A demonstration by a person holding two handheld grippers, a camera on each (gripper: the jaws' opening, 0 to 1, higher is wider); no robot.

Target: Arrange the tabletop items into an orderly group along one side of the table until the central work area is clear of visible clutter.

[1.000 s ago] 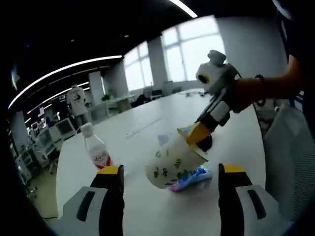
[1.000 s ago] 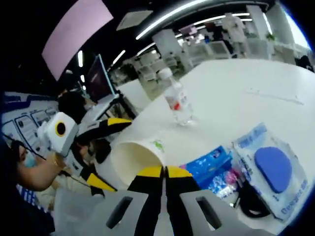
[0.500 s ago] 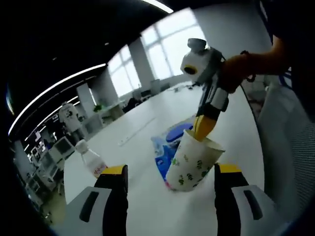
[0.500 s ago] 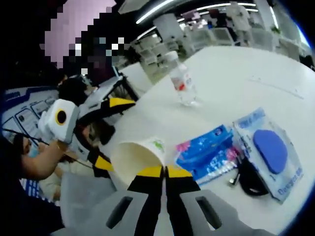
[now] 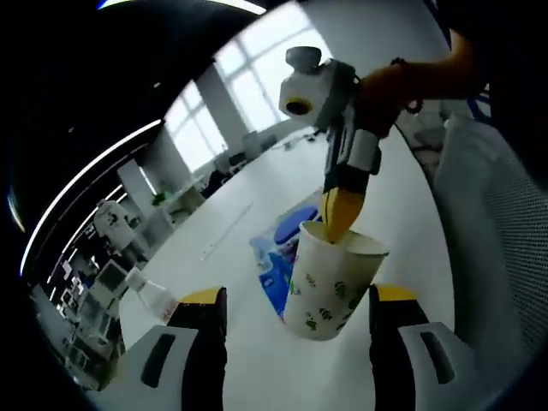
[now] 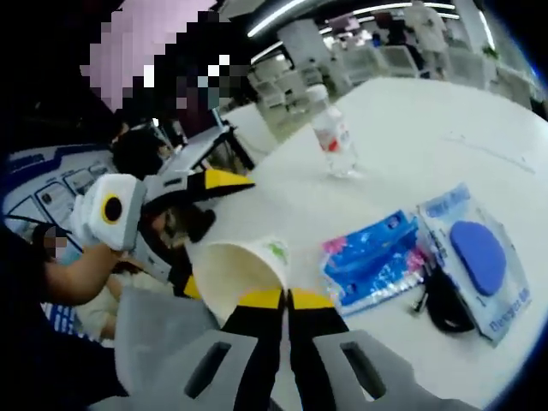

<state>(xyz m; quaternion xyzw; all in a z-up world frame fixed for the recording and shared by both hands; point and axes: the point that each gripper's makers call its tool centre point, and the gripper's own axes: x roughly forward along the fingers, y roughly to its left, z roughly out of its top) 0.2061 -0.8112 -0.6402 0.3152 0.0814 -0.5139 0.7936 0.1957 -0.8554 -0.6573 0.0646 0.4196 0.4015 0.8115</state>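
Left gripper view: the left gripper (image 5: 295,321) has its jaws spread wide, gripping nothing — the paper cup (image 5: 330,278) stands upright on the white worktop (image 5: 248,368) between them. At 12 o'clock the right gripper (image 5: 341,218) pinches the cup's rim.

Right gripper view: jaws shut on the rim; blue packets (image 6: 372,257) at 3 o'clock, water bottle (image 6: 334,141) at 1 o'clock.
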